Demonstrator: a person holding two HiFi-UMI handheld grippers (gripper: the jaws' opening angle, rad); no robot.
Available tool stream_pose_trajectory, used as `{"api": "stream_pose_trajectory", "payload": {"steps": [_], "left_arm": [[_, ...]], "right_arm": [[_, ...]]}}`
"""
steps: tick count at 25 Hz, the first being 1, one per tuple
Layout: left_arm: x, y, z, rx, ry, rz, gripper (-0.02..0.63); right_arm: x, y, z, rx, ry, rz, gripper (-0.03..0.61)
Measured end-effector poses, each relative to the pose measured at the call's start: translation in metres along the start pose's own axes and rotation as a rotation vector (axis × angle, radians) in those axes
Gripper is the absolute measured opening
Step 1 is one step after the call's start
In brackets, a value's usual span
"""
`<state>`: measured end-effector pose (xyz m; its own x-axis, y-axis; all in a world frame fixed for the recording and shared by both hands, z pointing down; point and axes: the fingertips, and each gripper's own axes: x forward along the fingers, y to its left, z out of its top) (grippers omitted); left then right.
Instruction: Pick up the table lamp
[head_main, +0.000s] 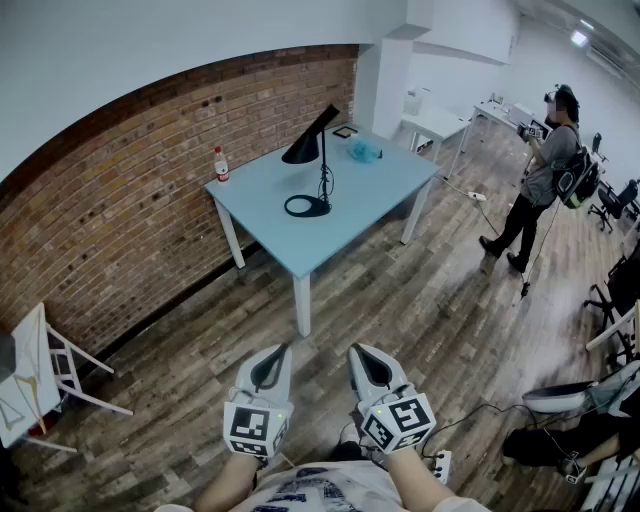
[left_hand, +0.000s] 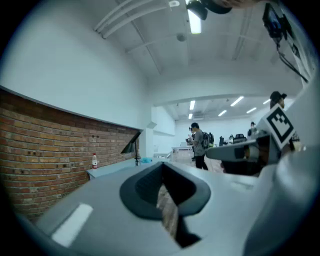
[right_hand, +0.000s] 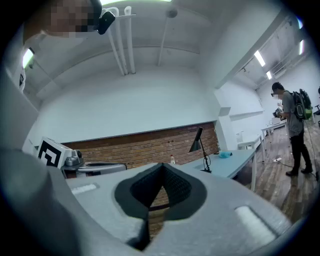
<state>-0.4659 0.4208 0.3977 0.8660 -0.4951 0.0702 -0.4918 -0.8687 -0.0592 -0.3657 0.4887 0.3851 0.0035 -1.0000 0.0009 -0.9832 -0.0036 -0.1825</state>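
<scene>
Across a stretch of wood floor (head_main: 420, 320), the pale blue desk (head_main: 375, 185) stands against the brick wall (head_main: 130, 190), well apart from the person holding the tools. The table lamp (head_main: 323, 172) stands near the desk's middle, resting on its ring base. Its thin stem is upright and its black shade slants up toward the far right. A small bottle (head_main: 221, 165) stands by the desk's wall-side edge, clear of the lamp. The left tool (head_main: 282, 350) and right tool (head_main: 356, 352) are held level, side by side, both with jaws pressed together and nothing in them. The lamp lies almost straight ahead between them, so neither looks clearly nearer, and the whole gap has yet to be crossed.
</scene>
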Motion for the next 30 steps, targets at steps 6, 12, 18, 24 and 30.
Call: {"api": "stream_pose_trajectory", "payload": {"steps": [6,12,18,24,30], "left_arm": [[0.057,-0.006,0.001,-0.003,0.010,0.002,-0.008],[0.110,-0.023,0.004,-0.002,0.022,0.010,-0.008],[0.157,-0.047,0.002,0.005,0.042,0.030,-0.008],[0.185,-0.058,0.005,0.009,0.057,0.081,-0.008],[0.205,-0.058,0.002,0.034,0.074,0.084,-0.008]], "right_arm": [[0.023,-0.050,0.008,-0.003,-0.001,0.015,-0.003],[0.033,-0.102,0.017,0.006,0.018,0.043,-0.002],[0.036,-0.157,0.021,0.026,0.023,0.075,-0.002],[0.044,-0.186,0.028,0.053,0.027,0.132,-0.002],[0.057,-0.205,0.024,0.088,0.026,0.142,-0.002]]}}
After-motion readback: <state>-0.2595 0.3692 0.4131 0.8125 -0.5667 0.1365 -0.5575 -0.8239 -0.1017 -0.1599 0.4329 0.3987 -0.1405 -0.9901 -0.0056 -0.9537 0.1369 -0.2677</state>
